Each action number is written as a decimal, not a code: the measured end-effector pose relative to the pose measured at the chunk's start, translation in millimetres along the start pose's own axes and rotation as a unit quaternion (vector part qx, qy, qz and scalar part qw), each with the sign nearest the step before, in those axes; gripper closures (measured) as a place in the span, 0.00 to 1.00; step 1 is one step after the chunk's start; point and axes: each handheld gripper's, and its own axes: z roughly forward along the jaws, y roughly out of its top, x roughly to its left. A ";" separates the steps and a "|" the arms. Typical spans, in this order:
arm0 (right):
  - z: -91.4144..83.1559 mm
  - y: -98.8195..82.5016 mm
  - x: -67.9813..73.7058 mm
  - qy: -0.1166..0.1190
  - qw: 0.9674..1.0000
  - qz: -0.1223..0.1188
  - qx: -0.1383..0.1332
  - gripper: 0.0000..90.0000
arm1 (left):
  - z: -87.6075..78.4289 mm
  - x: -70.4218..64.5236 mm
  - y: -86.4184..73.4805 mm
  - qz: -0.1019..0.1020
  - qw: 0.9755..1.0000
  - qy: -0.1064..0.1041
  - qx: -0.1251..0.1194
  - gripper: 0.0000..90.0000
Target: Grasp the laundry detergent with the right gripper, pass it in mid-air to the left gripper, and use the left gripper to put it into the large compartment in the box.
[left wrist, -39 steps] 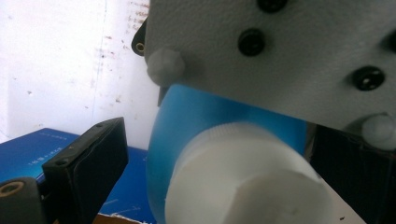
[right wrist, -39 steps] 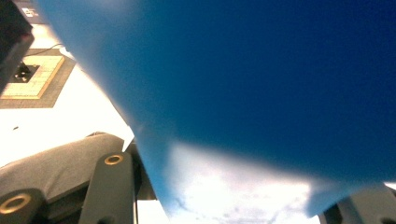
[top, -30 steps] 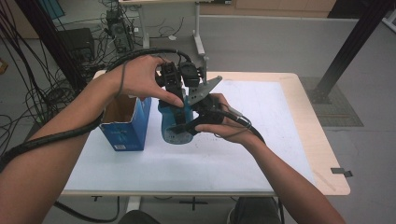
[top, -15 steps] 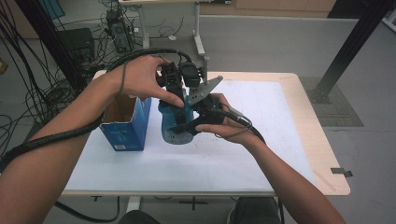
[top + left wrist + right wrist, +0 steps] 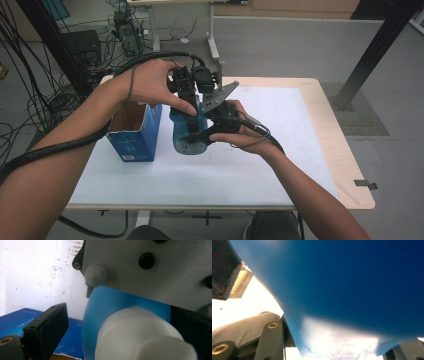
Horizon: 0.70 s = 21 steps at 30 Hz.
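A blue bottle [image 5: 181, 129] with a white cap [image 5: 140, 337] stands on the white table [image 5: 280, 135]. My right gripper [image 5: 194, 140] comes in from the right and is shut on the bottle's body [image 5: 349, 285], which sits between its jaws. My left gripper [image 5: 191, 106] hangs over the bottle's top, pointing down. In the left gripper view the cap sits between the jaws of the left gripper [image 5: 122, 325]; the left jaw stands apart from the cap, so this gripper is open. The right gripper's grey plate [image 5: 150, 270] lies just above the bottle.
An open blue carton [image 5: 132, 135] stands right beside the bottle on its left, also seen behind the left jaw as a blue carton [image 5: 25, 320]. Cables trail off the table's left side. A black post [image 5: 370, 50] rises at the far right.
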 end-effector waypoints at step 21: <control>-1.5 1.0 1.1 -0.001 1.000 -0.004 -0.002 0.49 | -0.2 -0.8 1.0 0.000 1.000 0.003 0.004 0.06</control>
